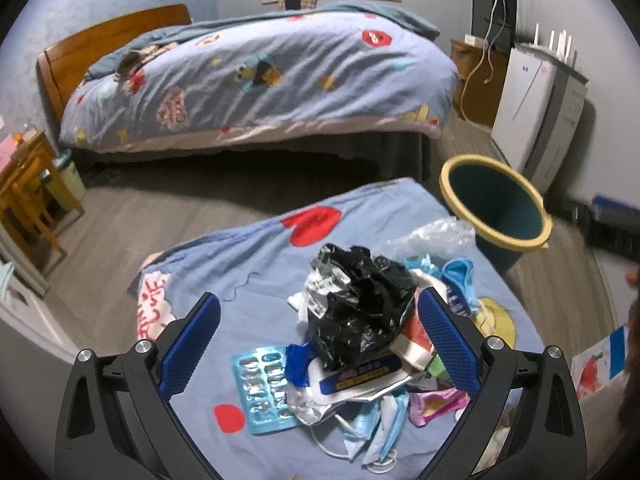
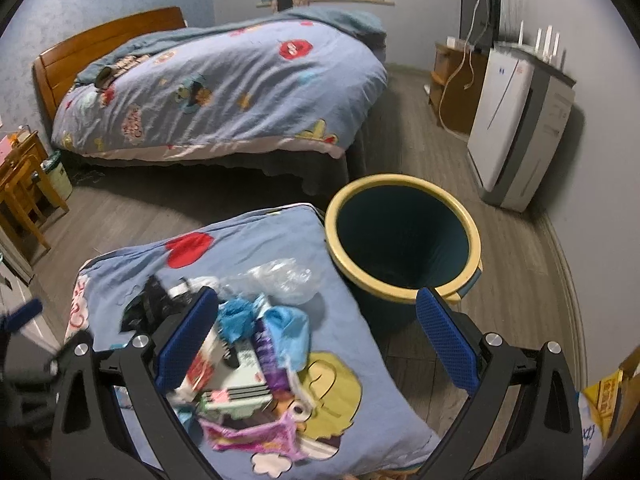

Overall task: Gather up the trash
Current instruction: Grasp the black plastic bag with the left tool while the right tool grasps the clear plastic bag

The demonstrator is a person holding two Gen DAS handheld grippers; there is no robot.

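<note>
Filling only the left wrist view, a black bag [image 1: 360,304] tops the trash.

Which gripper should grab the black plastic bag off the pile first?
Left. The left gripper is open with the black plastic bag sitting between its fingers. The right gripper, also open, is aimed at the pile's right side, nearer the bin.

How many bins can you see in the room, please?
2: a bin with a yellow rim beside the trash pile, and a small bin by the bed. Others may be hidden.
</note>
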